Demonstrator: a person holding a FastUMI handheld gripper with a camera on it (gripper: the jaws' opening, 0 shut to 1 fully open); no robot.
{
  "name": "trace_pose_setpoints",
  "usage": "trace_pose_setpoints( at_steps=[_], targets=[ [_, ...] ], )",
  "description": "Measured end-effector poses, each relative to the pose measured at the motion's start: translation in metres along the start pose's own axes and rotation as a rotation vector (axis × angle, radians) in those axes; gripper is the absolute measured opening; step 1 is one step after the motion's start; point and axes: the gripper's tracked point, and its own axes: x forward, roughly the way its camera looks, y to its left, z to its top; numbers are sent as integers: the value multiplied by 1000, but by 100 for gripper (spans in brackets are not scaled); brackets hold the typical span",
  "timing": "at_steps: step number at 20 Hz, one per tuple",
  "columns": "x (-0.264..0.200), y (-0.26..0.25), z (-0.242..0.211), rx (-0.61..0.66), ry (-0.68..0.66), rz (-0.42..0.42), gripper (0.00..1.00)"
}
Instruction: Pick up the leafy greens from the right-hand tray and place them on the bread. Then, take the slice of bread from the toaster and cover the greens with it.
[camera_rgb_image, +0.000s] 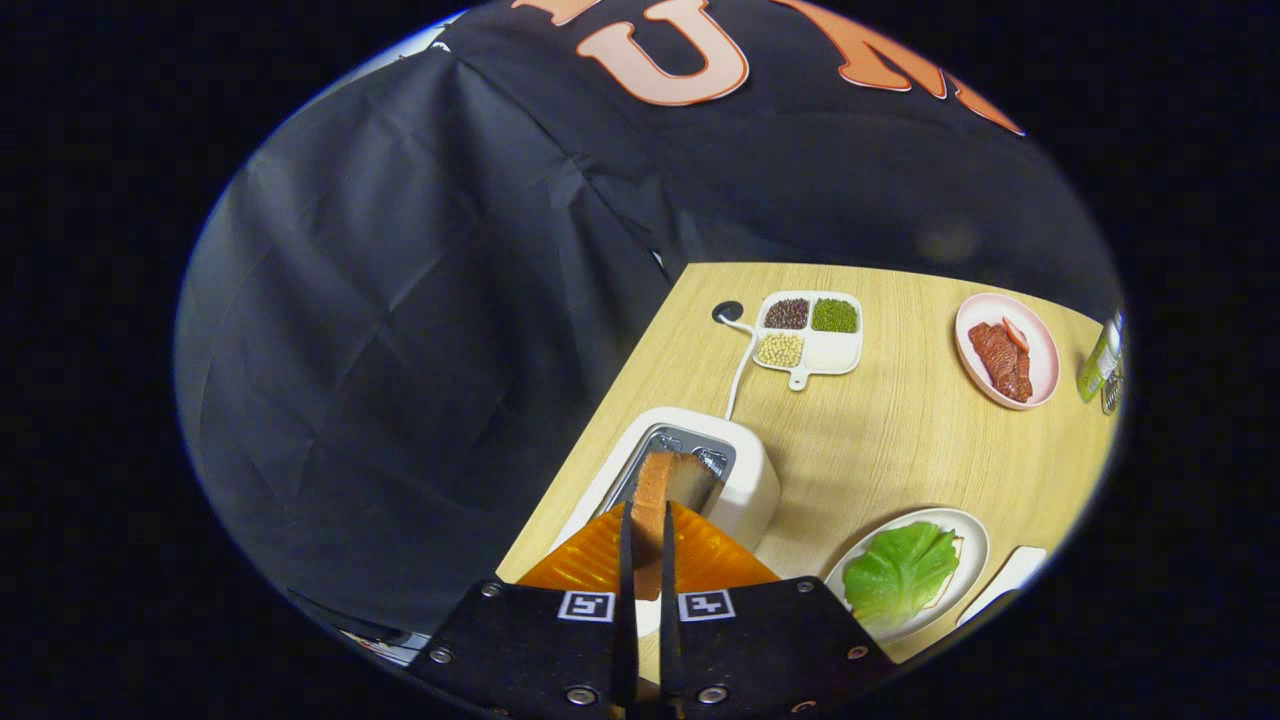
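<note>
no readable text, markers perhaps coded

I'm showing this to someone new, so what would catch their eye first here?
First, the slice of bread clamped between the gripper fingers, above the white toaster slot. Next, the bright leafy greens on the plate to the toaster's right. Beyond them, a divided dish of beans and a pink plate of meat.

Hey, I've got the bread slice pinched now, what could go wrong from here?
The fingers hold the bread slice by its thin edges, so it may twist or slip while it is carried. It sits right above the toaster slot and might catch on the rim. The lettuce lies loose on its plate, so setting the slice down roughly could shift it.
</note>
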Motion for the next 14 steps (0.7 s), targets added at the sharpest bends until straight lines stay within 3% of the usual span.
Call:
trace_pose_setpoints(
  at_steps=[7, 14],
  targets=[
    [-53, -11, 0, 19, -90, 89, 9],
    [-102, -67, -20, 63, -163, 92, 9]
  ],
)
